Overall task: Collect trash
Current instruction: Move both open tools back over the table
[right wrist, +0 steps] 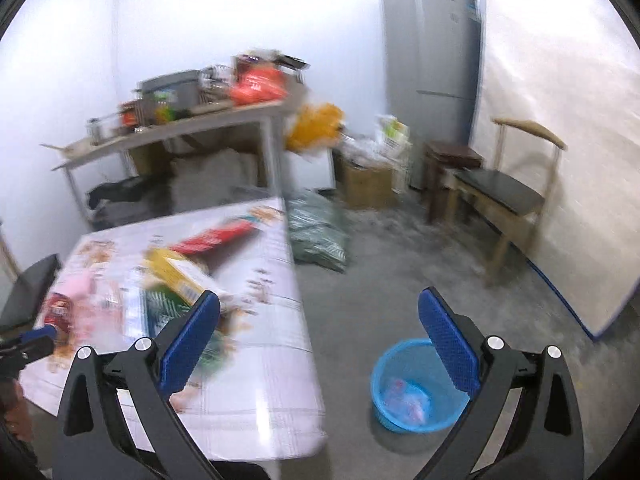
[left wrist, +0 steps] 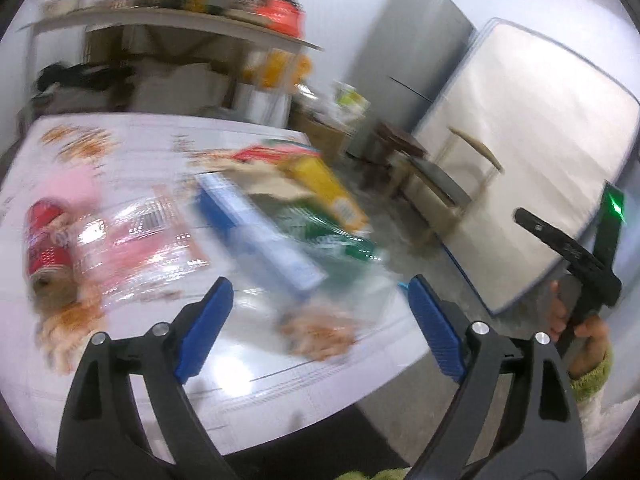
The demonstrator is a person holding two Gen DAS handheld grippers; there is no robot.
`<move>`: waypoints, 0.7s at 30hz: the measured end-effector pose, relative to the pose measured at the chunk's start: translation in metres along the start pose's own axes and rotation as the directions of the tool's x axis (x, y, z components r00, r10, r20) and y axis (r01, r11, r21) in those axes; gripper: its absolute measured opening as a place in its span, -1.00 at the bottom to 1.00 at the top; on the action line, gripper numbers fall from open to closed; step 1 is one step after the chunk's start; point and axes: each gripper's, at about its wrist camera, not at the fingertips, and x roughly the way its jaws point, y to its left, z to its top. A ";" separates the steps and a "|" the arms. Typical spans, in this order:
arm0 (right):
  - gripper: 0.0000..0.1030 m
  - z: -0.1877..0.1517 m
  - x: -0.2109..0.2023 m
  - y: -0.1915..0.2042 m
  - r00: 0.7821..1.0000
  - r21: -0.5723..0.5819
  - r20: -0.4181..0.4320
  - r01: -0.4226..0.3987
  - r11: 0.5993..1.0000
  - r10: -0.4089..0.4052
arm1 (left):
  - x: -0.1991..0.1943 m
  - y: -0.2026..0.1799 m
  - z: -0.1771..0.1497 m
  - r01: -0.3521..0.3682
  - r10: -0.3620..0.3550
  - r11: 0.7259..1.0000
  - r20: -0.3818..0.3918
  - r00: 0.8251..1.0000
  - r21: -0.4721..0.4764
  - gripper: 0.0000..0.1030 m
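Blurred trash lies on the white table [left wrist: 280,380]: a red can [left wrist: 46,244] at the left, a pink wrapper [left wrist: 120,236], a blue-and-white box [left wrist: 260,236], a yellow box [left wrist: 324,188] and a green packet [left wrist: 340,240]. My left gripper [left wrist: 320,300] hovers open over the table's near part with nothing between its fingers. In the right wrist view, my right gripper [right wrist: 320,308] is open and empty, raised over the floor beside the table [right wrist: 260,400]. Below it, a blue basket [right wrist: 378,380] stands on the floor with a few wrappers inside.
A cluttered shelf [right wrist: 180,128] stands behind the table, with a green sack [right wrist: 316,236] and a cardboard box [right wrist: 368,184] on the floor. A grey fridge [right wrist: 432,60], a stool, a wooden chair [right wrist: 504,196] and a white panel [right wrist: 560,140] against the wall line the right side.
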 end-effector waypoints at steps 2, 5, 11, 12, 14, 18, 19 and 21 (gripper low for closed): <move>0.87 0.006 0.005 0.028 0.998 -0.040 0.014 -0.052 0.998 0.053 | -0.013 0.021 0.000 -0.040 0.041 0.998 0.029 0.999 -0.052 0.73; 0.87 0.012 0.015 0.072 0.992 -0.108 0.013 -0.120 0.987 0.122 | -0.034 0.051 -0.001 -0.080 0.088 0.989 0.062 0.994 -0.124 0.74; 0.87 0.015 0.029 0.156 0.958 -0.206 -0.041 -0.286 0.936 0.283 | -0.057 0.082 -0.006 -0.127 0.142 0.984 0.122 0.982 -0.128 0.76; 0.87 0.016 0.032 0.171 0.946 -0.219 -0.066 -0.325 0.920 0.319 | -0.056 0.083 -0.008 -0.137 0.151 0.984 0.123 0.981 -0.112 0.76; 0.87 0.016 0.038 0.193 0.930 -0.234 -0.113 -0.368 0.900 0.350 | -0.053 0.086 -0.014 -0.147 0.155 0.986 0.120 0.981 -0.076 0.76; 0.87 0.016 0.052 0.226 0.884 -0.227 -0.226 -0.457 0.860 0.410 | -0.040 0.080 -0.027 -0.161 0.159 0.987 0.121 0.980 0.006 0.76; 0.87 0.018 0.058 0.233 0.864 -0.212 -0.261 -0.486 0.848 0.430 | -0.037 0.079 -0.029 -0.162 0.159 0.987 0.125 0.979 0.020 0.76; 0.87 0.022 0.071 0.248 0.815 -0.173 -0.330 -0.547 0.819 0.475 | -0.032 0.077 -0.035 -0.178 0.170 0.983 0.133 0.976 0.052 0.76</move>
